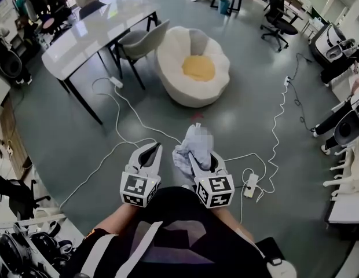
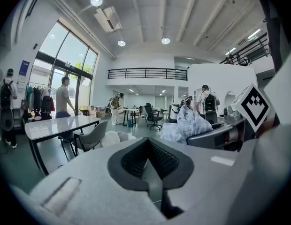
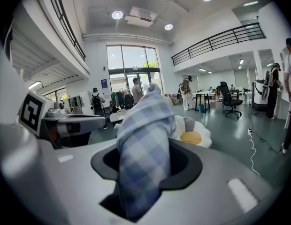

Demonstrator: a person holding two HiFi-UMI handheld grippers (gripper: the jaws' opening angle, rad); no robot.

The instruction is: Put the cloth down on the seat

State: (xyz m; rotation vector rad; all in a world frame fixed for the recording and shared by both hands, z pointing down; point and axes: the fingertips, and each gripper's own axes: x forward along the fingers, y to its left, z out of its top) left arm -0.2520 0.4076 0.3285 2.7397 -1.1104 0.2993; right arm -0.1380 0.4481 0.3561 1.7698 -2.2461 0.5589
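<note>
My right gripper [image 1: 198,160] is clamped on the crumpled blue-and-white checked cloth [image 1: 182,155]. Just beside it, my left gripper [image 1: 150,154] is closed on nothing. The white petal-shaped seat with a yellow centre [image 1: 171,68] sits well ahead.

Nothing legible from my end. The marker cube [image 1: 139,190] on the left gripper [image 1: 151,147] and the marker cube [image 1: 215,191] on the right gripper [image 1: 201,155] carry only black-and-white square code patterns, with no letters or digits. There's a blue wall sign [image 2: 24,68] beside the big windows, at about 9 o'clock in the left gripper view and 10 o'clock in the right gripper view, but its print is too small to make out.
</note>
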